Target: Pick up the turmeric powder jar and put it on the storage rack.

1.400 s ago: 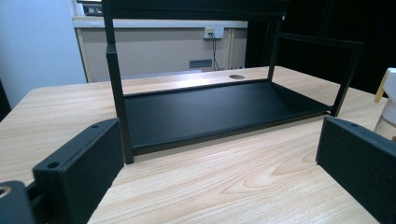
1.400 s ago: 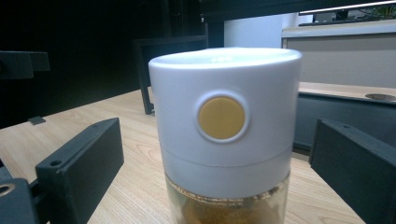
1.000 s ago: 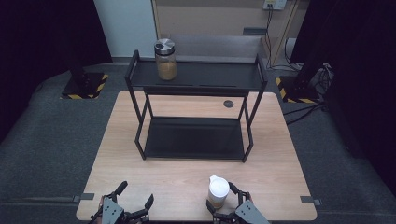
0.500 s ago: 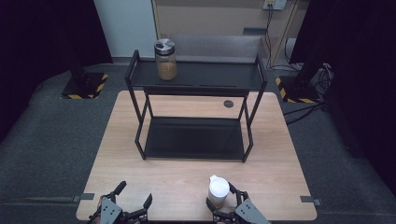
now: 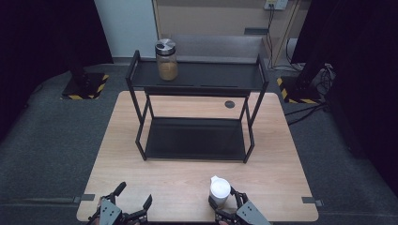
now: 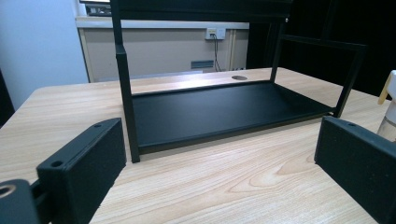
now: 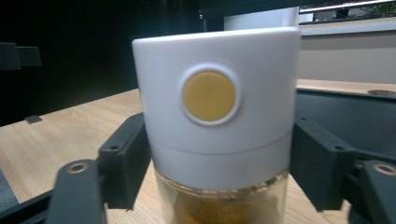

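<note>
With the right gripper (image 5: 228,202) hugging the white-capped jar (image 5: 219,190) on the bench (image 5: 187,180), its fingers seemingly just touching, squeeze squarely below the cap before lifting, while the left gripper (image 5: 133,197) waits wide open and empty.

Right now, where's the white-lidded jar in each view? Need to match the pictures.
High view: white-lidded jar at the table's near edge, right of centre, between the right gripper's jaws.
Left gripper view: a sliver of it at the right edge, beyond the right-hand jaw.
Right gripper view: centre, close up, a jaw on each side.
Shared landmark: the black rack.
</note>
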### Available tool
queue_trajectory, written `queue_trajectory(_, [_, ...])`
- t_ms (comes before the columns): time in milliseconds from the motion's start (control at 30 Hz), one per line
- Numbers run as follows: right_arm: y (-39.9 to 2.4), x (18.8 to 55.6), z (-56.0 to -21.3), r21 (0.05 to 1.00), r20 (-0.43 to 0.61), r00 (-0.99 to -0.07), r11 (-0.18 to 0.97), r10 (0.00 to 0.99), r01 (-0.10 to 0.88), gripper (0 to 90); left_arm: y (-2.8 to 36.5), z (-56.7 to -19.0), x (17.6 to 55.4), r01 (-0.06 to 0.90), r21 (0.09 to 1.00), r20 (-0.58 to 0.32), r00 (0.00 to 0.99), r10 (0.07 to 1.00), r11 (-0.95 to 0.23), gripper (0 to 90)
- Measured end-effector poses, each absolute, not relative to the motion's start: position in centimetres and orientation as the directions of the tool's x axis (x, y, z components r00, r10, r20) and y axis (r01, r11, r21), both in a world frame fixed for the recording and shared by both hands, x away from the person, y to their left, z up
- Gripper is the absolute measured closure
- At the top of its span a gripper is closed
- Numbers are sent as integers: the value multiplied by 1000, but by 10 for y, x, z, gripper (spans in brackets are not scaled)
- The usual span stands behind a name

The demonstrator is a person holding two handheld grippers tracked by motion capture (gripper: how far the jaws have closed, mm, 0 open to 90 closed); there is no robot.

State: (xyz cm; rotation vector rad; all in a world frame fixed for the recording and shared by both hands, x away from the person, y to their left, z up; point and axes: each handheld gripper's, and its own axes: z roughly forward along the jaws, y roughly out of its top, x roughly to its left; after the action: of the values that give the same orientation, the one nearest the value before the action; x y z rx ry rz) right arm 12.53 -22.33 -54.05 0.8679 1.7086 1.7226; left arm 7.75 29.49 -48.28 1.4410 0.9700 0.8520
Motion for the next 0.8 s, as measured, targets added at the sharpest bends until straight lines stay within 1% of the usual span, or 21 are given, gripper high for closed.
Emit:
queue_trajectory(233, [-223, 124, -539, 999, 41, -633, -16, 773, 46, 292, 295, -482, 77, 94, 995, -26, 397, 918, -13, 8])
queue_trajectory(567, [-222, 119, -537, 998, 61, -629, -33, 775, 56, 297, 294, -481, 76, 94, 995, -25, 403, 915, -15, 9])
queue_trajectory(800, [-224, 119, -517, 998, 63, -633, -48, 772, 40, 297, 294, -480, 74, 91, 996, -24, 405, 914, -14, 10])
